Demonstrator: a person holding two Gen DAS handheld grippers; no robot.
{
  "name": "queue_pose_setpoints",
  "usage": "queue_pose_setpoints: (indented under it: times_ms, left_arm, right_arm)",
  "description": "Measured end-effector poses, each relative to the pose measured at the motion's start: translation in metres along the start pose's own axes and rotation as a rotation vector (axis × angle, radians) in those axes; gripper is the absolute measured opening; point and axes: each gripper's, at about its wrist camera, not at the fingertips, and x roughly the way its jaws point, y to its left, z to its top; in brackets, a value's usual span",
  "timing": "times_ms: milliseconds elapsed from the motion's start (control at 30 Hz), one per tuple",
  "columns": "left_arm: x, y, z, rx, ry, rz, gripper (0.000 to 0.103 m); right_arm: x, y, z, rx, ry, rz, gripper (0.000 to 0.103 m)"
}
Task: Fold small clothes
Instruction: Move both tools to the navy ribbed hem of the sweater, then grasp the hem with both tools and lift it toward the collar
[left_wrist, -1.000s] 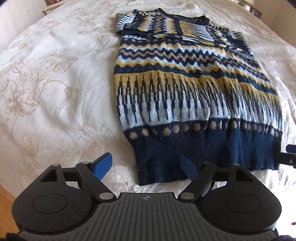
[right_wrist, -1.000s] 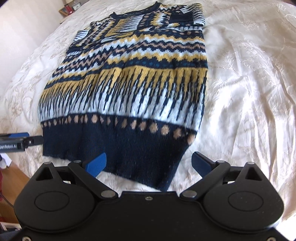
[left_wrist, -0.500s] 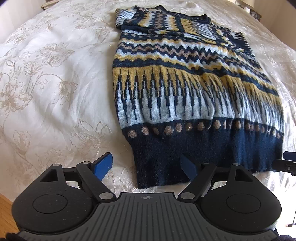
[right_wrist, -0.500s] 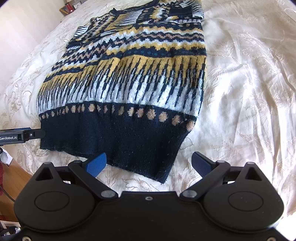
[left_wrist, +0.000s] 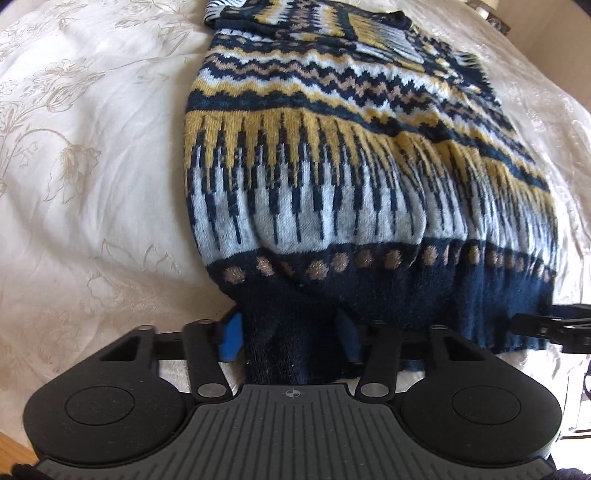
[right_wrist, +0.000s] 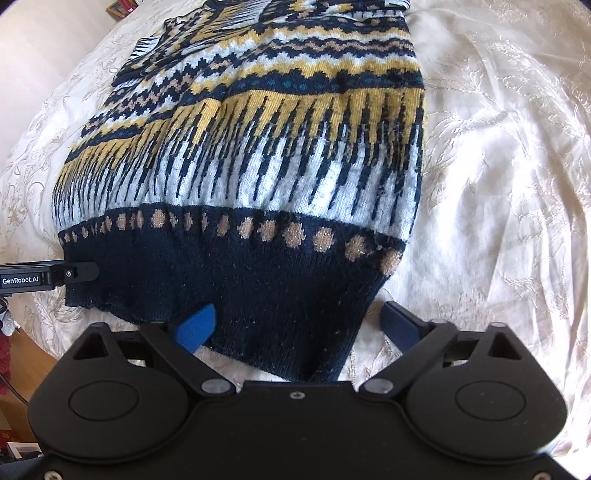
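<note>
Cream floral-embroidered bedspread (left_wrist: 92, 192), wooden floor (left_wrist: 11, 446).

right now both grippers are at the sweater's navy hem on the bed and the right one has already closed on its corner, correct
Not quite. In the right wrist view the right gripper is open, its blue fingers spread either side of the hem corner. The left gripper is the one closed on the sweater, as the left wrist view shows. Both are at the navy hem on the bed.

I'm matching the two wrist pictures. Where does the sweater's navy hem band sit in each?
Left wrist: navy hem band across lower centre, its left corner between that gripper's jaws.
Right wrist: band lower centre-left.
Shared landmark: row of tan dots above it.
</note>
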Motion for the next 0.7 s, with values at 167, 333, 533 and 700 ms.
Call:
queue_pose_setpoints:
  times_ms: [167,333,533,700]
  left_arm:
    - [-0.013,0.009,0.007,-0.058,-0.003,-0.079,0.01]
    - [-0.056,0.008,0.023,-0.093,-0.089,-0.138,0.01]
    - [-0.097,0.005,0.068,-0.123,-0.22,-0.175,0.01]
    - [-0.105,0.004,0.121,-0.129,-0.318,-0.188,0.01]
  right_arm:
    - [-0.006,-0.007,0.004,0.092,0.057,0.072,0.016]
    - [-0.041,-0.002,0.012,0.088,-0.017,0.14,0.014]
    - [-0.086,-0.004,0.045,0.155,-0.165,0.202,0.014]
    - [-0.102,-0.012,0.092,0.229,-0.287,0.221,0.014]
